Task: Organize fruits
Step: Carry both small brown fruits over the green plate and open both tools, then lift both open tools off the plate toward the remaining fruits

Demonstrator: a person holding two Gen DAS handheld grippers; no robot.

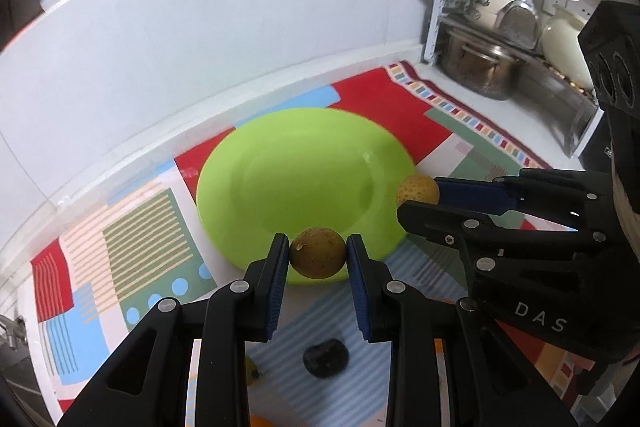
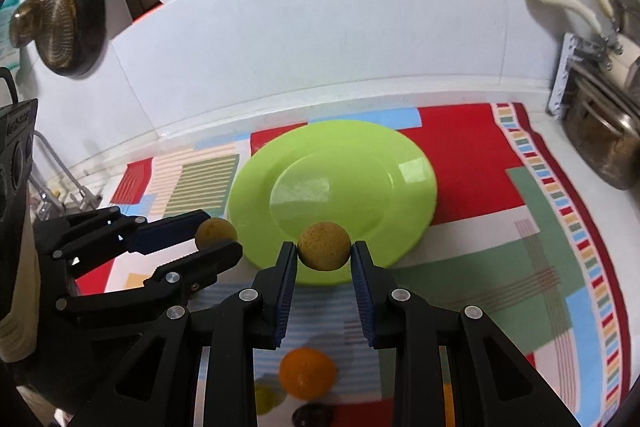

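1. The left gripper [image 1: 318, 255] has its jaws closed on a small brown fruit [image 1: 317, 252], held over the near rim of the green plate [image 1: 280, 163].
2. The right gripper [image 2: 324, 255] likewise pinches a speckled round fruit [image 2: 324, 246] above that rim.
3. Both look light, firm and smooth; gripping across the widest middle seems safest, since they could roll free.

Two brown round fruits [image 2: 324, 246] [image 2: 216, 231] (one in each gripper). One green plate [image 2: 416, 163], one orange [image 2: 307, 373], one dark fruit [image 1: 325, 356].
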